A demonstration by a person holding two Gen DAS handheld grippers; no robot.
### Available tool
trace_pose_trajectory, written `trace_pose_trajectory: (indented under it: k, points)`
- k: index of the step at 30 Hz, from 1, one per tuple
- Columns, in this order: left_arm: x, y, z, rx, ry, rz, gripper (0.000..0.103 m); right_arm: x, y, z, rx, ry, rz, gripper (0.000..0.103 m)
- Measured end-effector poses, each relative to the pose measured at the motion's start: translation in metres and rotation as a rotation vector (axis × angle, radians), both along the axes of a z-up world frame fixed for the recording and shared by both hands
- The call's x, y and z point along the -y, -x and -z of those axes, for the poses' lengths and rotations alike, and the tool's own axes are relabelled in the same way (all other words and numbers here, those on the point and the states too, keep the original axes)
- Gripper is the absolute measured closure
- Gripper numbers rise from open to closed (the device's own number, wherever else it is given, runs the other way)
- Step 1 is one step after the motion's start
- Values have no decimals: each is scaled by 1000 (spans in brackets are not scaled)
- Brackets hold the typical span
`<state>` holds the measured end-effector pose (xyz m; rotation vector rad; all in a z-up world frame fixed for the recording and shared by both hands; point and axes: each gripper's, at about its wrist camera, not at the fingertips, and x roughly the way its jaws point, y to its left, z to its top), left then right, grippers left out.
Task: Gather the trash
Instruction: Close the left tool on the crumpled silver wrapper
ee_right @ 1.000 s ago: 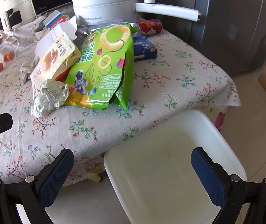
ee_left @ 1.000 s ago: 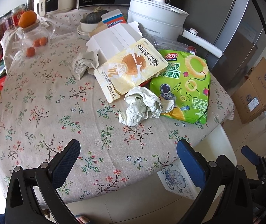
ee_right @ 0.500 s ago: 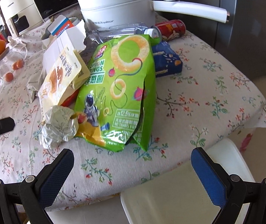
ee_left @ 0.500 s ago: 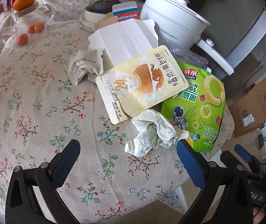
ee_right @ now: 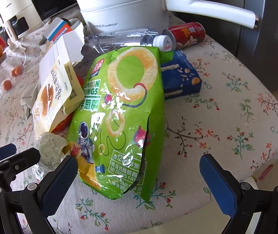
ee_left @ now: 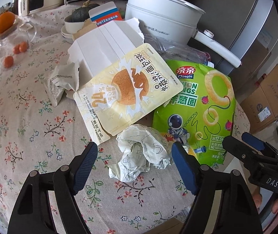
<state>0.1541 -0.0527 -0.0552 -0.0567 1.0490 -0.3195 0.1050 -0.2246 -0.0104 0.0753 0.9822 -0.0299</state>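
Crumpled paper wrapper (ee_left: 141, 152) now sits between the wide-open, empty left claw (ee_left: 134, 164), which has moved in; the open, empty right claw (ee_right: 139, 177) nears the onion-ring bag (ee_right: 123, 117).

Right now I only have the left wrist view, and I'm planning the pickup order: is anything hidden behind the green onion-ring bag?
Observer: Yes, a blue box lies on the table behind the green bag.
Operator: Anything further back?
Observer: A red can lies on its side beyond the box, near the white pot.
Operator: Is the right gripper holding anything?
Observer: No. The right gripper is open, with its jaws on either side of the bag's lower end.
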Motion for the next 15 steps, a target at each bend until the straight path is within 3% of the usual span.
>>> trace_pose_trajectory:
  k: [2, 6, 9, 11, 15]
  points:
    - [9, 2, 3, -1, -28, 39, 37, 7, -2, 1, -1, -50, 23, 0]
    - [20, 0, 8, -2, -58, 55, 49, 11, -4, 2, -3, -108, 55, 0]
    - [31, -4, 11, 14, -104, 81, 79, 7, -4, 2, 2, -103, 58, 0]
    - [35, -4, 13, 39, -134, 100, 82, 4, -3, 3, -1, -94, 51, 0]
    - [20, -7, 8, -6, -18, 88, 82, 0, 0, 7, -8, -61, 32, 0]
